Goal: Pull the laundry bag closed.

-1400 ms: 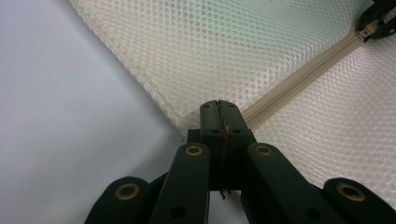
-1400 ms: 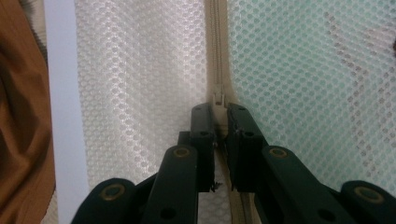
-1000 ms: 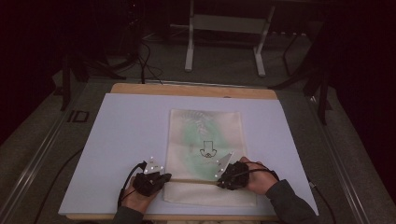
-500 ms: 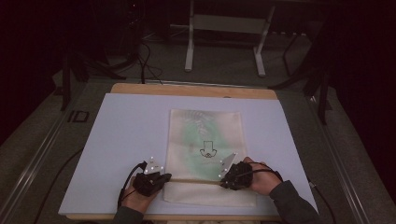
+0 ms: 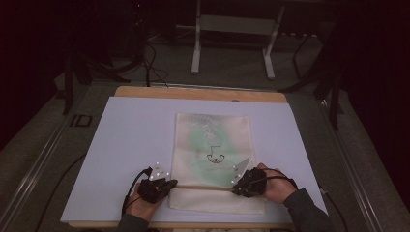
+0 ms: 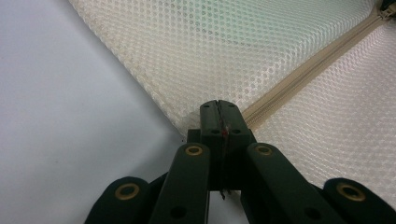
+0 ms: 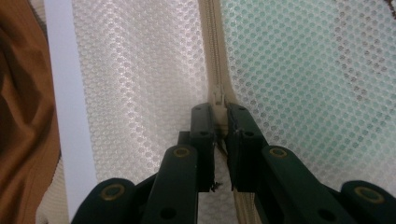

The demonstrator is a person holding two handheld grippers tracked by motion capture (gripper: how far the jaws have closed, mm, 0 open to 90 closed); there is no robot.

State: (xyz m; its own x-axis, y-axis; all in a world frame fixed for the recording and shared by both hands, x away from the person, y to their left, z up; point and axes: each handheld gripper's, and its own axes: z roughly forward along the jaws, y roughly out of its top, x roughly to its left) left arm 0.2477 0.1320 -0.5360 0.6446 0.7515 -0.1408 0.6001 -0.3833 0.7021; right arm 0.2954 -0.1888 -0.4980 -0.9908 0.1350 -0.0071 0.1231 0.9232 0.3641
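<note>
Up close, the left gripper [image 6: 218,106] has its two black jaws pressed together with no gap, nipping the corner of the mesh bag [image 6: 243,51] right where the zipper [image 6: 308,63] runs out to the bag's edge. The right gripper [image 7: 219,108] is clamped on the zipper [image 7: 215,56] as well, its jaws closed against a small cream piece on the zipper line, most likely the slider; I cannot make out its shape for certain, since the jaws cover most of it.

The gripper views show the honeycomb weave and a green tint under the mesh, which the high view softens to a pale blur. The high view gives the layout instead: the mesh bag [image 5: 212,145] lies flat on the near middle of the white sheet [image 5: 125,140] that covers the wooden table [image 5: 198,93], with the left gripper [image 5: 170,182] at one end of the zipper and the right gripper [image 5: 235,186] at the other. A small black drawing inside the bag shows there, but what it depicts is too small to read. The forearms are cut off at the bottom edge. An orange-brown fabric [image 7: 21,116] sits at the left of the right gripper view, unclear what it is.
</note>
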